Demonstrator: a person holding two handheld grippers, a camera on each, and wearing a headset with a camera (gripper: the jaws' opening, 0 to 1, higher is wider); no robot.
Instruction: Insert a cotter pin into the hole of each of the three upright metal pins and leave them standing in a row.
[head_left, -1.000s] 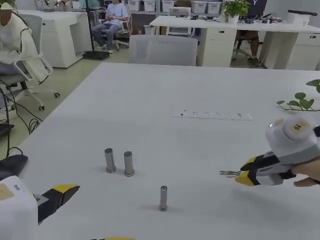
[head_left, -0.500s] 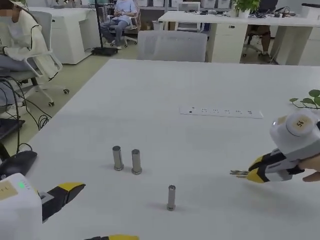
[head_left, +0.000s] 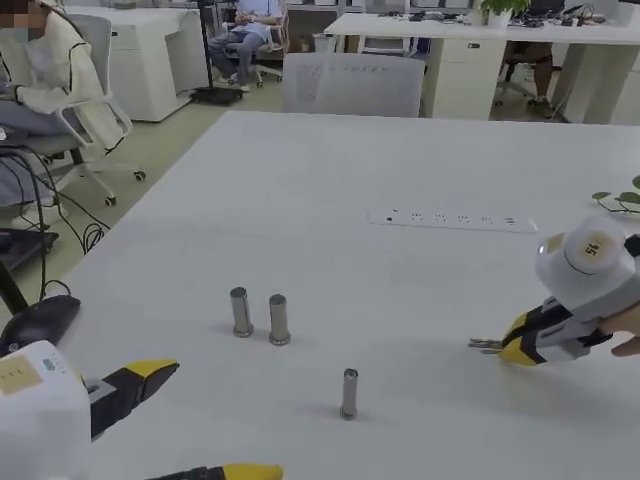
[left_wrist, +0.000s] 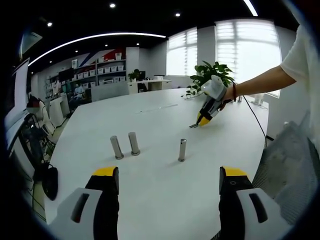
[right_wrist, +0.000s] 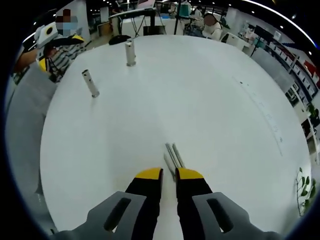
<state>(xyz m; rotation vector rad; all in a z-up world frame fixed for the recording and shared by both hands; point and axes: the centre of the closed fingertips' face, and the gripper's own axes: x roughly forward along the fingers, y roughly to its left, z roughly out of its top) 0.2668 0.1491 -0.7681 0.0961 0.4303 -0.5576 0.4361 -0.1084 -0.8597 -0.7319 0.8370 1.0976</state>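
Observation:
Three upright metal pins stand on the white table (head_left: 330, 190): two close together (head_left: 241, 312) (head_left: 279, 320) and a third (head_left: 349, 393) nearer me and to their right. To the right of them, my right gripper (head_left: 508, 348) is low over the table, shut on a thin cotter pin (head_left: 487, 345) that sticks out of its tips toward the pins; the cotter pin (right_wrist: 174, 155) shows ahead of the closed jaws. My left gripper (head_left: 205, 420) is at the near left, open and empty. From it the three pins (left_wrist: 116, 147) (left_wrist: 133, 143) (left_wrist: 182, 150) lie straight ahead.
A white power strip (head_left: 450, 218) lies across the far middle of the table. Plant leaves (head_left: 625, 197) reach in at the right edge. A grey chair (head_left: 350, 85) stands at the far side. A black object (head_left: 40, 320) rests by the left edge. People sit beyond.
The head camera has tilted, so the whole picture has shifted. Relative to the pins, both grippers keep about the same places; the right one still holds the cotter pin.

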